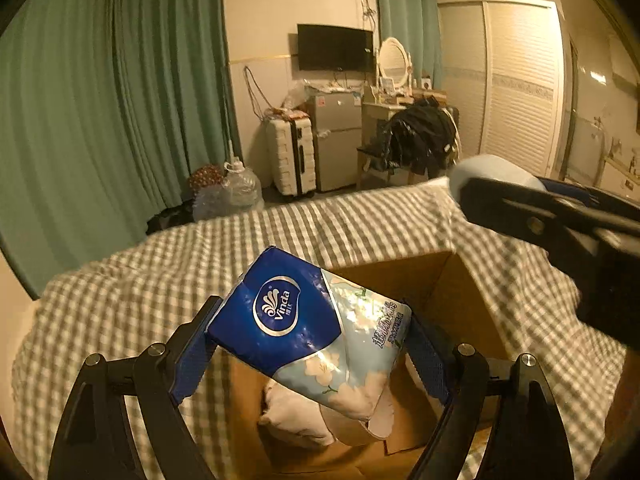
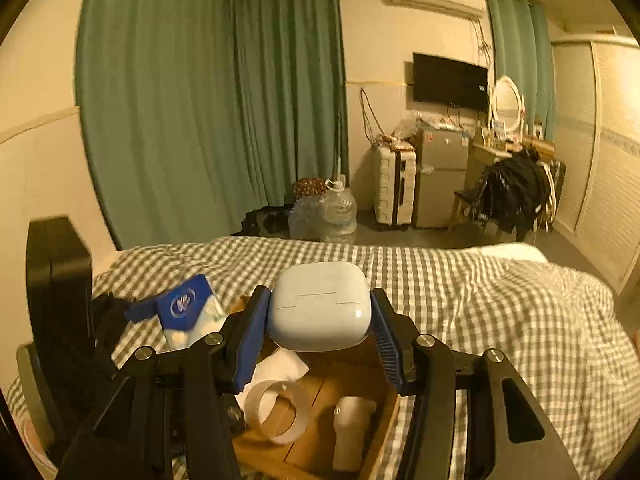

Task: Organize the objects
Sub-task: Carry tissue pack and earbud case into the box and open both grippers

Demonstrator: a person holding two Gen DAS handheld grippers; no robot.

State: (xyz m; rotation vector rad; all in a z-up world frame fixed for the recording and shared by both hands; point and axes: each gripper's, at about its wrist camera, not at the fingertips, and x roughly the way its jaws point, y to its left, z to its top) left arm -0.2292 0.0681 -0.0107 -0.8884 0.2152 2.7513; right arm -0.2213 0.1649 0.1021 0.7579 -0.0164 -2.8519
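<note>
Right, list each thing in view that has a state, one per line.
left gripper: shut on the tissue pack
tissue pack: sealed, held tilted above the box
right gripper: shut on the case
pale blue case: lid closed, held over the box
cardboard box: open, on the checked bedcover
tape roll: lying in the box
television: screen dark

Black left claw [image 1: 310,344], blue ribbed pads, silver screws, right claw [image 2: 320,316] seemingly alike

Earbud case [image 2: 320,306] between right gripper [image 2: 318,320] pads
</note>
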